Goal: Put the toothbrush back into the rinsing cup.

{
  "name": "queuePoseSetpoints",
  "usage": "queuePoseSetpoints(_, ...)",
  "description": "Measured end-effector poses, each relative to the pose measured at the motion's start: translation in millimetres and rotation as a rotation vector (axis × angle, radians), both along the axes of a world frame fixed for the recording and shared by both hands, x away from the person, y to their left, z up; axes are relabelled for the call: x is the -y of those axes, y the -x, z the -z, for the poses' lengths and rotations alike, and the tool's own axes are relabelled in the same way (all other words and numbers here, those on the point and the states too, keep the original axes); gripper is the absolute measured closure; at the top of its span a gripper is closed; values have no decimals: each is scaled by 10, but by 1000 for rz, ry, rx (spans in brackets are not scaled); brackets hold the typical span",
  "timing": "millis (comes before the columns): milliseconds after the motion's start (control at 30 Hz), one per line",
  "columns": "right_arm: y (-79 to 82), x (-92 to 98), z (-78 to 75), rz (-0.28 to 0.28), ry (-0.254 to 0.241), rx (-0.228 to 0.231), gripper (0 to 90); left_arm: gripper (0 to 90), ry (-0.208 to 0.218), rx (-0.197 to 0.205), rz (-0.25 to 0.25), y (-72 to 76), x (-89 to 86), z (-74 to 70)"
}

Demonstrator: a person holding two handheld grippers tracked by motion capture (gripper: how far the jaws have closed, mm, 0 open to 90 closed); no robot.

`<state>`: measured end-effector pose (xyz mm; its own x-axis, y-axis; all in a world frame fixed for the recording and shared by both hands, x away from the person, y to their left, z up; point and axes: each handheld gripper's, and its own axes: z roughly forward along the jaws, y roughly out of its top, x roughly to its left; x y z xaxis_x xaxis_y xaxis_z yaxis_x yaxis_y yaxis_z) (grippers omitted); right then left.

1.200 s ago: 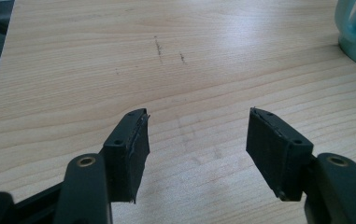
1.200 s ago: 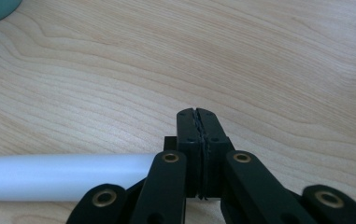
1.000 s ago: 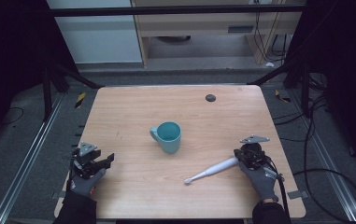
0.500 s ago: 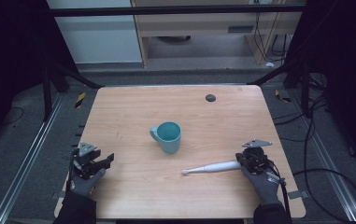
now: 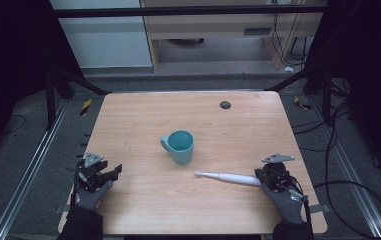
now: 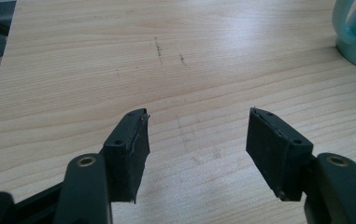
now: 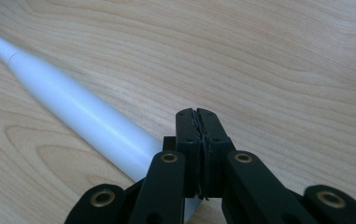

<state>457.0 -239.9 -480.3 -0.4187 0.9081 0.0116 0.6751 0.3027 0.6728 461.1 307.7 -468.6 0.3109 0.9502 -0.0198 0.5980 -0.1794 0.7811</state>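
Wooden counter [image 5: 143, 120] carries a white wand [image 5: 228, 177], a teal mug [image 5: 179, 146] and a small dark disc [image 5: 225, 104] near the far edge. The wand lies flat at the near right of the counter, and its long axis runs almost across it: the thin tip points left toward the mug and stops short of it, the thick end sits at the right gripper [image 5: 273, 176]. In the right gripper view the wand [image 7: 80, 112] passes just beside and under the clenched jaws, whose pads meet with nothing between them, so whether it is really gripped cannot be told. It is smooth, white and tapered, with a seam near the tip. The left gripper [image 5: 99, 173] rests released at the near left, well apart from the wand; the right one is clearly nearer.
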Motion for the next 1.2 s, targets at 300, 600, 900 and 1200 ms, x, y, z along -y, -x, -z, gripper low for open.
queuePoseSetpoints(300, 134, 11, -6, -14, -2, -5, 879, 383, 0, -1, 0, -1, 0, 1)
queuePoseSetpoints(600, 299, 0, -6, -40, -3, -11, 875, 383, -1, -1, 1, -1, 3, 2)
queuePoseSetpoints(900, 409, -55, -13, -68, -21, -16, 870, 383, -2, -1, 0, 1, 3, -1)
queuePoseSetpoints(1200, 457, -134, -15, -90, -26, -18, 867, 383, -1, 0, 0, 2, 3, -2)
